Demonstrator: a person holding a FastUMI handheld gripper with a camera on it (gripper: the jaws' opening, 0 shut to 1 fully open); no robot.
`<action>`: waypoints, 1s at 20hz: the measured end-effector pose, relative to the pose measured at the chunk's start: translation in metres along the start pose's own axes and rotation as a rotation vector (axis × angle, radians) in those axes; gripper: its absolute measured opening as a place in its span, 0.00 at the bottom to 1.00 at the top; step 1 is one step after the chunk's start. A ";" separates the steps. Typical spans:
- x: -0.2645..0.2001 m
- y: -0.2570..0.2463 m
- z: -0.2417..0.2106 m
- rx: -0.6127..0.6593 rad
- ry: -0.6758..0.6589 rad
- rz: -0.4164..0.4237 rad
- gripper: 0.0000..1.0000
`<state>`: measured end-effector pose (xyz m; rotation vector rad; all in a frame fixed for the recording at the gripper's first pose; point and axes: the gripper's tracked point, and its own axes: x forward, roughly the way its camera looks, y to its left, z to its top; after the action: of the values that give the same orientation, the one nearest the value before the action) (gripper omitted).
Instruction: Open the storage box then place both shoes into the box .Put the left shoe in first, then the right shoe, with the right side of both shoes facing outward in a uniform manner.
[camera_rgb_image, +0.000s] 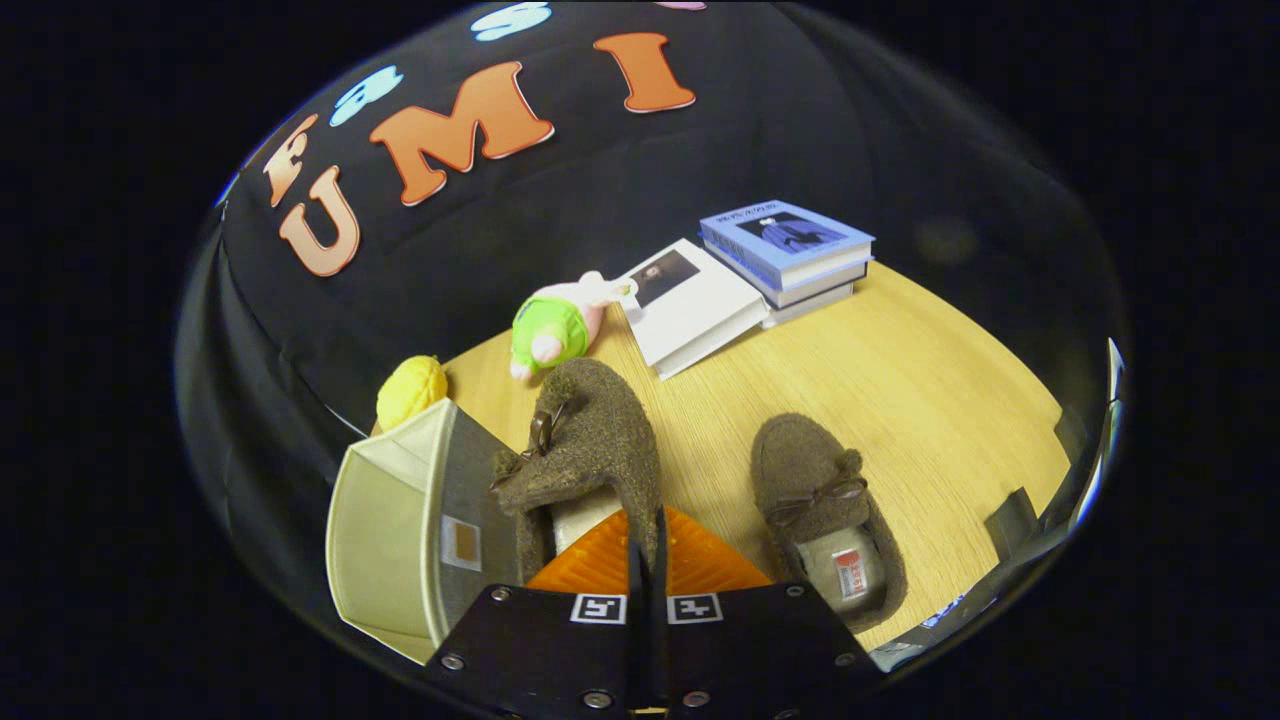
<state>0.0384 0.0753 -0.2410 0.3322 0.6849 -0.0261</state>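
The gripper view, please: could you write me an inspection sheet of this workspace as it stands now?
Surface: light wooden table, bare between the things.
Job's things: storage box beside the fingers, its opening showing; one brown shoe raised, its heel rim between the fingers; second brown shoe flat on the table, apart from the box.
Clutter: green and pink plush toy, yellow plush behind the box, stack of books, white book leaning on it.
Grippers: gripper with jaws closed on the raised shoe's rim.
Cables: nothing seen.
Surroundings: black cloth wall behind the table.
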 end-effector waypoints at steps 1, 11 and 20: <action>-0.009 0.009 0.009 -0.001 -0.024 0.008 0.01; -0.059 0.135 0.031 0.022 -0.103 0.142 0.01; -0.024 0.209 -0.051 0.013 0.054 0.200 0.01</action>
<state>0.0156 0.2866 -0.2019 0.4134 0.7021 0.1696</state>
